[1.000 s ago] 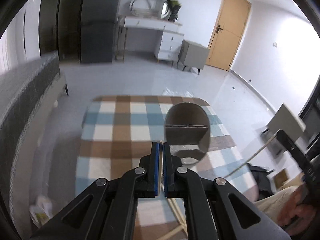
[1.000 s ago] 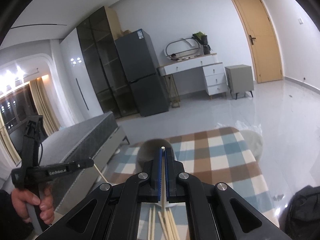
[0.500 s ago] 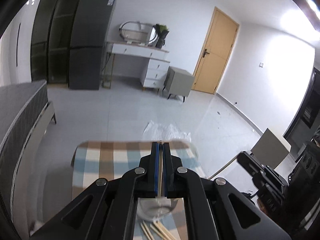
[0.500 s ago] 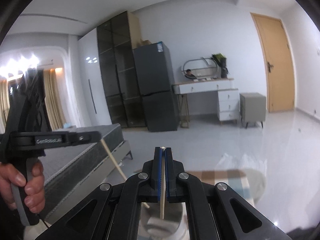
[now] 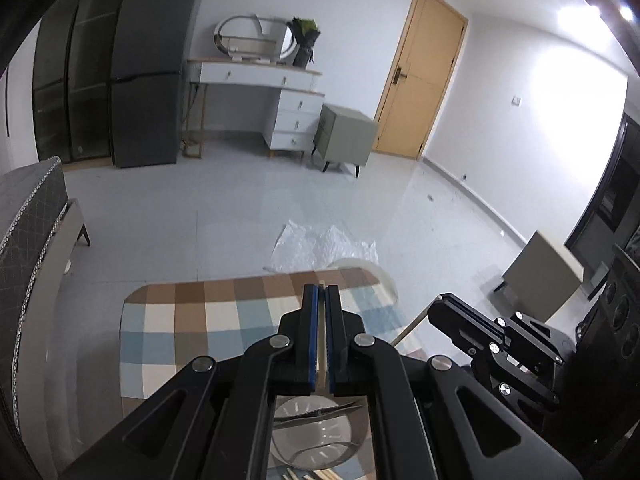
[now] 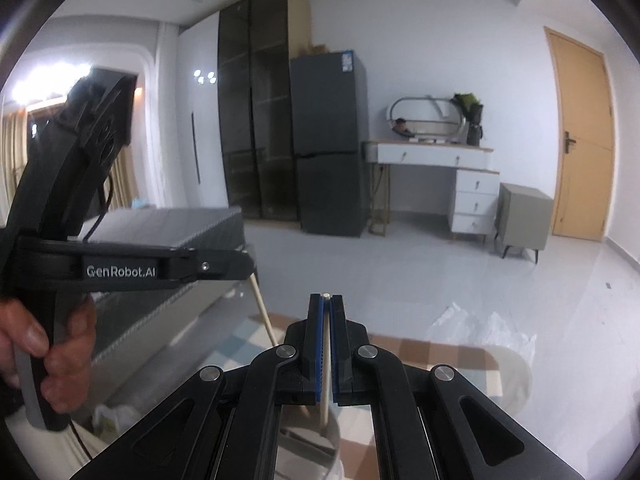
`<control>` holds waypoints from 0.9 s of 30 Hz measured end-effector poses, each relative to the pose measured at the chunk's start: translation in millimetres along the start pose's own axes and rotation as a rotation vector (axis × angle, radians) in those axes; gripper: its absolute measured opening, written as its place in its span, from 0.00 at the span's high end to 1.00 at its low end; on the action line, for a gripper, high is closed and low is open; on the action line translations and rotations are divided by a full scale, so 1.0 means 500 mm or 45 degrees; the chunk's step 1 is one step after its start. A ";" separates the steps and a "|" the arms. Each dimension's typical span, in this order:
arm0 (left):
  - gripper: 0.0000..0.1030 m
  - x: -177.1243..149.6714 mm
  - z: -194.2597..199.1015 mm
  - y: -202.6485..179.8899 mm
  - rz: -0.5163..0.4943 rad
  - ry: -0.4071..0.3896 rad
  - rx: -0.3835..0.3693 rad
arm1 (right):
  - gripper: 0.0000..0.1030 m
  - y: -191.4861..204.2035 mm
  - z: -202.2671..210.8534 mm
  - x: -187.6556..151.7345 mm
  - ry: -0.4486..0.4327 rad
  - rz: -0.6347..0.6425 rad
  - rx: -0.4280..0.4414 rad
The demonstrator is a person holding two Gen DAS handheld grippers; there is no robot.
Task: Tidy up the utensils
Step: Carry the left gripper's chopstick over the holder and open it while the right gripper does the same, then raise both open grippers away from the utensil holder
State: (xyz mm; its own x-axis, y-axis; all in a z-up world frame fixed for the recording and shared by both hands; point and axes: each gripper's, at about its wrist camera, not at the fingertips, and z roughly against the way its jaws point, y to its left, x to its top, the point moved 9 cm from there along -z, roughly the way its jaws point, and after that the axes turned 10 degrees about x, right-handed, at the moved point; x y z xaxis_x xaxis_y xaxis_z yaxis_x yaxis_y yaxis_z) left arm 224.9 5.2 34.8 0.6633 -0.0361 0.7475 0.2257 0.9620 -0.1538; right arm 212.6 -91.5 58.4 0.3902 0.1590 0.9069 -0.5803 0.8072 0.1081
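In the left wrist view my left gripper [image 5: 321,289] is shut on a pale wooden chopstick [image 5: 321,344] that runs between its blue pads. Below it a clear round holder [image 5: 320,436] stands on the checked tablecloth [image 5: 192,320] with a metal utensil lying in it. More chopsticks [image 5: 320,474] lie at the bottom edge. My right gripper [image 6: 327,298] is shut on a second chopstick [image 6: 326,360], whose lower end hangs over the holder [image 6: 308,444]. Each view also shows the other gripper: the right gripper [image 5: 440,308] with its stick, and the left gripper [image 6: 248,266] held by a hand [image 6: 60,360].
A crumpled plastic sheet [image 5: 324,244] and a pale round stool [image 5: 372,276] lie beyond the table's far edge. A grey bed [image 5: 32,220] runs along the left. A dark fridge [image 5: 156,72], white dresser [image 5: 272,92] and wooden door [image 5: 420,76] line the far wall.
Both grippers have risen and pulled back, each with a chopstick still clamped. The holder has slid from ahead of the fingers to under them, and the two grippers have drawn closer together.
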 end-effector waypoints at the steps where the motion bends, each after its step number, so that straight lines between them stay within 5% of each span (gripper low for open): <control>1: 1.00 -0.003 -0.005 -0.007 -0.005 0.022 -0.016 | 0.98 -0.002 -0.005 -0.010 0.016 -0.004 0.018; 7: 1.00 -0.045 -0.053 -0.020 -0.015 0.189 -0.075 | 0.95 -0.027 -0.018 -0.057 0.060 -0.084 0.063; 9: 0.81 -0.050 -0.056 -0.011 0.002 0.214 -0.028 | 0.85 -0.039 -0.010 -0.062 0.055 -0.111 0.049; 11: 0.59 -0.048 -0.046 -0.002 0.040 0.207 -0.014 | 0.80 -0.051 0.004 -0.073 0.046 -0.152 0.043; 15: 0.42 -0.042 -0.010 0.017 0.078 0.157 0.055 | 0.67 -0.065 0.037 -0.085 0.033 -0.219 0.023; 19: 0.40 -0.049 0.018 0.026 0.093 0.143 0.100 | 0.50 -0.064 0.073 -0.091 0.021 -0.269 -0.003; 27: 0.26 -0.061 0.087 0.043 0.103 0.063 0.246 | 0.34 -0.019 0.147 -0.082 -0.041 -0.272 -0.038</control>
State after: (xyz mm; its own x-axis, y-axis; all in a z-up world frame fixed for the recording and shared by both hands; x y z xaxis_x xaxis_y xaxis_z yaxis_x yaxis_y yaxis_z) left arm 178.5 38.8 37.1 0.7089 0.0349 0.7045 0.0325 0.9961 -0.0820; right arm 149.7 -147.4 50.1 0.4791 -0.0354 0.8771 -0.4649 0.8373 0.2878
